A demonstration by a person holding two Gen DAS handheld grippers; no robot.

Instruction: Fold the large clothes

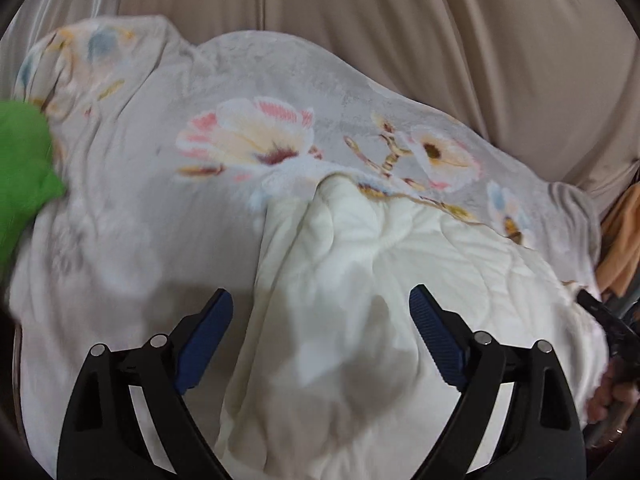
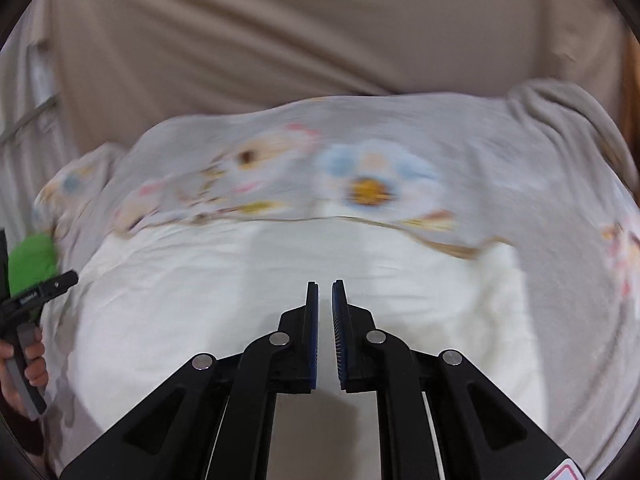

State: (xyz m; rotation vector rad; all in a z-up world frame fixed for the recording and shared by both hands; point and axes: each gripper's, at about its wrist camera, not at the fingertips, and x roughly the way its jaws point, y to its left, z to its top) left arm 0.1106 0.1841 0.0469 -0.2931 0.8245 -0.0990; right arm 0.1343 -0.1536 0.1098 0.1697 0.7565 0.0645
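A large grey quilt with a flower print (image 1: 256, 136) lies spread out, its cream white underside (image 1: 360, 264) turned up towards me. My left gripper (image 1: 320, 300) hangs open just above a raised fold of the white side, holding nothing. In the right wrist view the same quilt (image 2: 360, 184) shows blurred, with the white side (image 2: 240, 280) in front. My right gripper (image 2: 325, 288) has its blue pads almost together with a thin gap, nothing between them, above the white cloth. The left gripper's handle and hand (image 2: 28, 320) show at the left edge.
A beige sheet (image 1: 360, 20) with folds covers the surface behind the quilt. A green cloth (image 1: 24, 160) lies at the left of the quilt. An orange cloth (image 1: 624, 236) hangs at the far right. The right gripper's handle and hand (image 1: 612, 360) show at the right edge.
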